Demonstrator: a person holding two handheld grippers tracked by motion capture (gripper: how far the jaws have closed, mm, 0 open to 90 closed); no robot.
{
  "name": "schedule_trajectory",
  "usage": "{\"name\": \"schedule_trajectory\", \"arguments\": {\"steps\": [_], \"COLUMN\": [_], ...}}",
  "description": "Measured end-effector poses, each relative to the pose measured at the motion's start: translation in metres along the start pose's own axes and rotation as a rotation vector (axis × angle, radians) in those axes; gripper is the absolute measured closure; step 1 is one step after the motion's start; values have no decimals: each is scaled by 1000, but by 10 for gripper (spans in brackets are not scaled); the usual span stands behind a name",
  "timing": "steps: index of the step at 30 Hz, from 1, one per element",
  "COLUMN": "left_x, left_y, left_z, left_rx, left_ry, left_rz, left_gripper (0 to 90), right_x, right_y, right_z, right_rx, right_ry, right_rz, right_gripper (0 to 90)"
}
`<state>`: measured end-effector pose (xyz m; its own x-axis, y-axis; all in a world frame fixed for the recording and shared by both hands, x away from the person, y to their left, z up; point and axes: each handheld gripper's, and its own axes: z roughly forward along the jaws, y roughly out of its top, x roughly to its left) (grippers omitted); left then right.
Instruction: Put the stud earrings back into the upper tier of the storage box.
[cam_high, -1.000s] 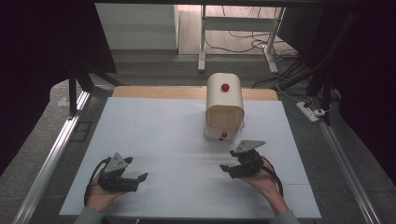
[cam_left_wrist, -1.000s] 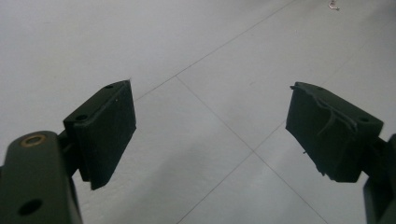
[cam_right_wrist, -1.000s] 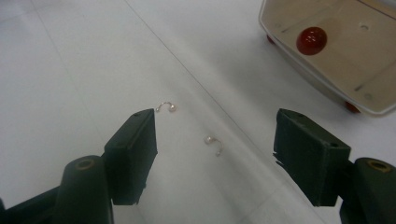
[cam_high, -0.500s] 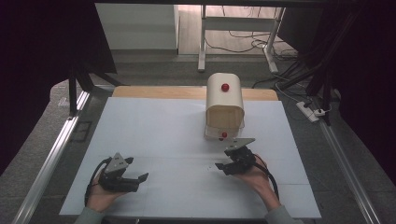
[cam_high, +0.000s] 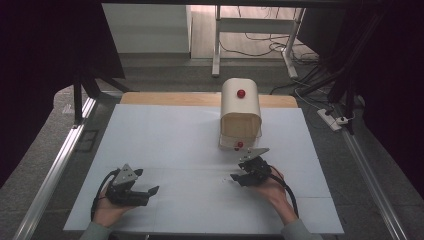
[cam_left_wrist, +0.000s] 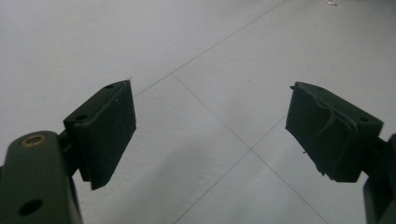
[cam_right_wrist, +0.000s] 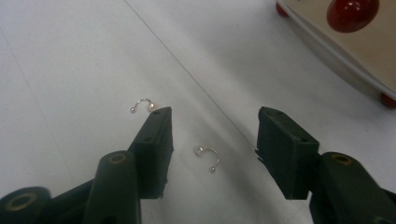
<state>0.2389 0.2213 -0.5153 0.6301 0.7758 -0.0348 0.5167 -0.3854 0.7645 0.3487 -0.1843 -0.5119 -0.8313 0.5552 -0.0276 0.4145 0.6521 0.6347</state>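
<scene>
At the bottom of the right gripper view the right gripper (cam_right_wrist: 212, 140) is seen, its two black jaws parted about halfway. They have just been closing, and nothing is clamped by them. Between the jaws, at the lower centre of the frame, a small curved earring (cam_right_wrist: 208, 157) is seen lying on the white table (cam_right_wrist: 70, 56), clear of both pads. A second earring (cam_right_wrist: 142, 105), with a pale bead at one end, lies just beyond the tip of the jaw at the left of the frame, slightly above and to the left of centre; whether it is touched by that tip cannot be told. At the upper right of the same frame a corner of a cream box (cam_right_wrist: 355, 46) with a red knob (cam_right_wrist: 352, 11) is shown.

In the high view the right gripper (cam_high: 240, 177) is held at the lower right of centre, pointed toward the left of the frame, just in front of the box (cam_high: 241, 115). The earrings appear there only as faint specks beside its tips.

The left gripper (cam_high: 150, 192) is held at the lower left of the high view, well apart from the earrings. In the left gripper view its jaws stand wide, with bare table between them (cam_left_wrist: 210, 126).
</scene>
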Motion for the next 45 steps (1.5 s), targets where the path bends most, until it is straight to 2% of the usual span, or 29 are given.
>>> {"name": "schedule_trajectory", "arguments": {"steps": [9, 20, 25, 36, 45], "left_x": [0, 0, -1, 0, 0], "left_y": [0, 0, 0, -1, -1], "left_z": [0, 1, 1, 1, 0], "left_rx": [1, 6, 7, 7, 5], "left_ry": [2, 4, 4, 2, 1], "left_rz": [1, 0, 2, 1, -2], "left_gripper": [158, 154, 155, 155, 155], "right_x": [1, 4, 4, 2, 1], "right_y": [-1, 1, 1, 0, 1], "right_z": [4, 5, 5, 3, -10], "right_rx": [46, 50, 52, 35, -30], "right_ry": [-4, -3, 3, 4, 13], "right_rz": [-8, -36, -46, -25, 13], "right_gripper": [584, 793, 852, 861, 861]}}
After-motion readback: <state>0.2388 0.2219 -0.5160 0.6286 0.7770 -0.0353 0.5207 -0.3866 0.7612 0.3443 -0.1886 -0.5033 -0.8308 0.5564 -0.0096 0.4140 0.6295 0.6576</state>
